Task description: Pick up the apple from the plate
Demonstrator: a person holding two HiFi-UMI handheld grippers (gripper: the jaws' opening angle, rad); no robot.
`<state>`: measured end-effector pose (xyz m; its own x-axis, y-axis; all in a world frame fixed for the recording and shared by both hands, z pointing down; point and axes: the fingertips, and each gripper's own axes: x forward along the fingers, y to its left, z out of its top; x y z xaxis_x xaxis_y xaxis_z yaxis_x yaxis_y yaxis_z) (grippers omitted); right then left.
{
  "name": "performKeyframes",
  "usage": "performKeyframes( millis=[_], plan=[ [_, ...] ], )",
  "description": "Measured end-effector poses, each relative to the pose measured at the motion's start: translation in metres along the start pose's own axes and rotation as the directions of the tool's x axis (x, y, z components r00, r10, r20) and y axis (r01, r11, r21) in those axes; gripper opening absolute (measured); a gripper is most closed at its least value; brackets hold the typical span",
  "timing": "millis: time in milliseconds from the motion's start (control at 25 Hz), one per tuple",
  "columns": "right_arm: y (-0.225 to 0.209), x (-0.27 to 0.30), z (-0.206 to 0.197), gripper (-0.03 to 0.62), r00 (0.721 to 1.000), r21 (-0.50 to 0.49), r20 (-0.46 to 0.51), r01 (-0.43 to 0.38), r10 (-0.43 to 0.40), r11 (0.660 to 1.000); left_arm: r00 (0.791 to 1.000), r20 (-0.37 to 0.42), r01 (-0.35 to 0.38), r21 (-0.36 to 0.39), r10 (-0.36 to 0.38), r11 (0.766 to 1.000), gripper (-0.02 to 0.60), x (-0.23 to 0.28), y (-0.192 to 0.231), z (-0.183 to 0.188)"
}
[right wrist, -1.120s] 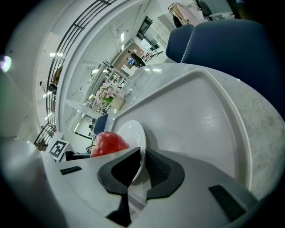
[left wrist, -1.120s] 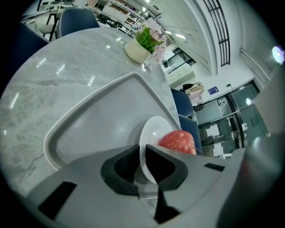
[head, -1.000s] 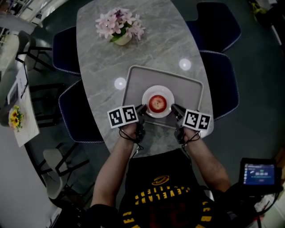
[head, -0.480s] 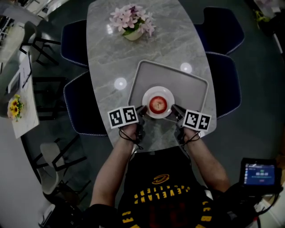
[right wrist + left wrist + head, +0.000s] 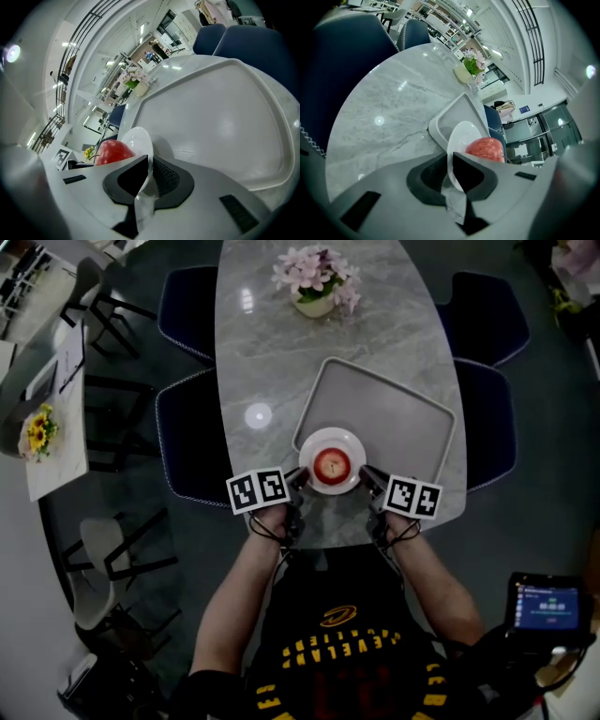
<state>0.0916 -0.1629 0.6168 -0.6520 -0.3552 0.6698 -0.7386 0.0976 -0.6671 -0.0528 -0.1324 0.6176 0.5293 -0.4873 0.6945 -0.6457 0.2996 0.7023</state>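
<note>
as we look down over the grey marble table [image 5: 281, 352], with a pot of pink flowers [image 5: 317, 277] at its far end, we find a dark blue chair [image 5: 192, 442] tucked against its left edge. next comes the left gripper [image 5: 298, 474], its jaws closed down to a thin gap on the left rim of the white plate [image 5: 333, 434]; its own view shows that rim pinched between the dark pads [image 5: 474, 177]. the red apple [image 5: 331, 463] sits in the middle of the plate, between the two grippers and touched by neither. the plate lies over the near left corner of the grey tray [image 5: 403, 418], and we cannot tell whether it rests there or is raised. on the plate's right rim the right gripper [image 5: 367, 474] is clamped the same way, jaws almost together with the rim between them.
</note>
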Motion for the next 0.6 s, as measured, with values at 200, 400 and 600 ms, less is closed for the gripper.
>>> performKeyframes(
  millis=[200, 400, 600],
  plan=[
    [0.021, 0.008, -0.021, 0.042, 0.999, -0.033, -0.035, -0.018, 0.017, 0.999, 0.999, 0.038, -0.003, -0.048, 0.005, 0.999, 0.041, -0.026, 0.022, -0.009],
    [0.036, 0.021, -0.041, 0.041, 0.996, -0.064, -0.077, -0.038, 0.033, 0.997, 0.997, 0.072, -0.014, -0.079, 0.020, 0.997, 0.040, -0.046, 0.044, -0.016],
    [0.056, 0.032, -0.059, 0.043, 0.992, -0.096, -0.117, -0.060, 0.049, 0.994, 0.994, 0.104, -0.022, -0.118, 0.035, 0.993, 0.040, -0.068, 0.065, -0.023]
  ],
)
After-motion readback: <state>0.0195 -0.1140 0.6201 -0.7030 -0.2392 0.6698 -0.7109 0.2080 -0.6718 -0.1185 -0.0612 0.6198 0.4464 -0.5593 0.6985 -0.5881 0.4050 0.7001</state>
